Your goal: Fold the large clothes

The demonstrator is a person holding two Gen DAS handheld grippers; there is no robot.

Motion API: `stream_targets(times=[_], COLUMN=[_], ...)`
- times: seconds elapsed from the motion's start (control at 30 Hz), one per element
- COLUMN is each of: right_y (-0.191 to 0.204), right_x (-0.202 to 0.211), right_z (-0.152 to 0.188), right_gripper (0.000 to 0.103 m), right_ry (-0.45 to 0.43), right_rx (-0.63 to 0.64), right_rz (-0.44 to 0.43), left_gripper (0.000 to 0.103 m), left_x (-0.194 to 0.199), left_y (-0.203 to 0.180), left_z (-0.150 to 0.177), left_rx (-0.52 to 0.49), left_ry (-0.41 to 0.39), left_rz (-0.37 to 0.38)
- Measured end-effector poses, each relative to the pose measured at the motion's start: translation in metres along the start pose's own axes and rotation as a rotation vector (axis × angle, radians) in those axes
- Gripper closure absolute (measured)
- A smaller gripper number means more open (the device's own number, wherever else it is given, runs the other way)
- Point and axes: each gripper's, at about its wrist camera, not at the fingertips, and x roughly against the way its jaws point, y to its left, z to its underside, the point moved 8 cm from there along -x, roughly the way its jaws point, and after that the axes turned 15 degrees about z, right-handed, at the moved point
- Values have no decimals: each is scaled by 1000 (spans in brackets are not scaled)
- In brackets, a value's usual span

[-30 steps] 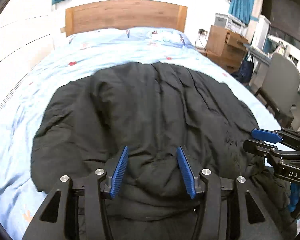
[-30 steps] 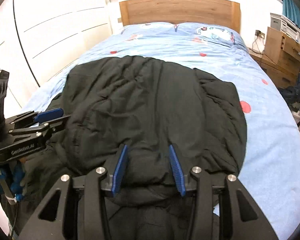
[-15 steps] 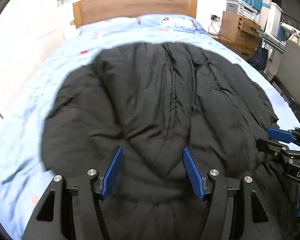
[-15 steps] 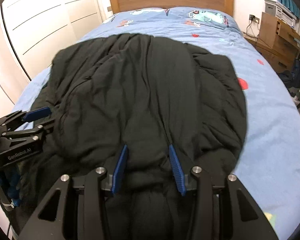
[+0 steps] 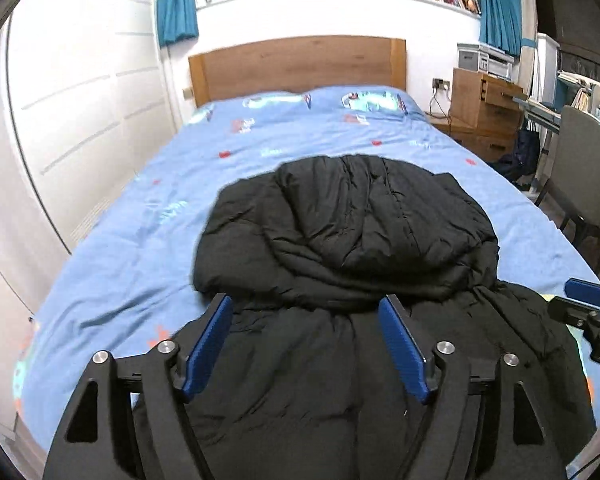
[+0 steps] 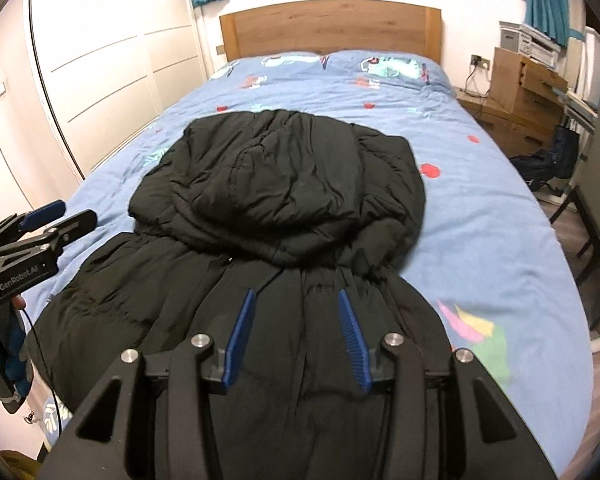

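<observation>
A black puffy jacket [image 5: 360,220] lies on the blue bed [image 5: 140,240], one part folded over into a thick upper layer on the far half [image 6: 284,184]. My left gripper [image 5: 304,304] hovers over the near half. Its jaws are opening wide, and no cloth is caught between the blue pads. My right gripper [image 6: 296,296] hangs over the near half too, open at a narrower gap with nothing pinched. The left gripper [image 6: 66,214] shows at the left edge of the right wrist view. The right gripper [image 5: 572,300] shows at the right edge of the left wrist view.
White wardrobe doors [image 6: 100,60] run along the bed's left side. A wooden headboard [image 5: 300,64] stands at the far end. Wooden drawers [image 5: 484,108] and a grey chair [image 5: 580,172] stand to the right. The blue sheet [image 6: 480,220] lies bare right of the jacket.
Both grippers have drawn back and up from the jacket, so more of the room shows. The left jaws have spread wider. The folded upper layer now lies farther off.
</observation>
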Motion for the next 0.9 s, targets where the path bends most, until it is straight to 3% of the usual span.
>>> stream_targets(times=[0.07,0.4,0.7,0.9], right_y=[-4,-25,-53,-86], right_x=[15,70,90,82], right_z=[7,37,63,90], right_gripper=[55,48,40,37], right_ry=[-8,-36,-24,36], right_rx=[-13,-64,-98,-146], right_rz=[8,53,113,132], left_gripper=[24,14,6,1], left_x=[21,91,120,111], left_y=[2,19,59,90], left_z=[3,26,51,81], left_rx=[-4,-1,37,112], left_ry=[-28,-91,-88,-23], left_rz=[-13,-60,-126,-90])
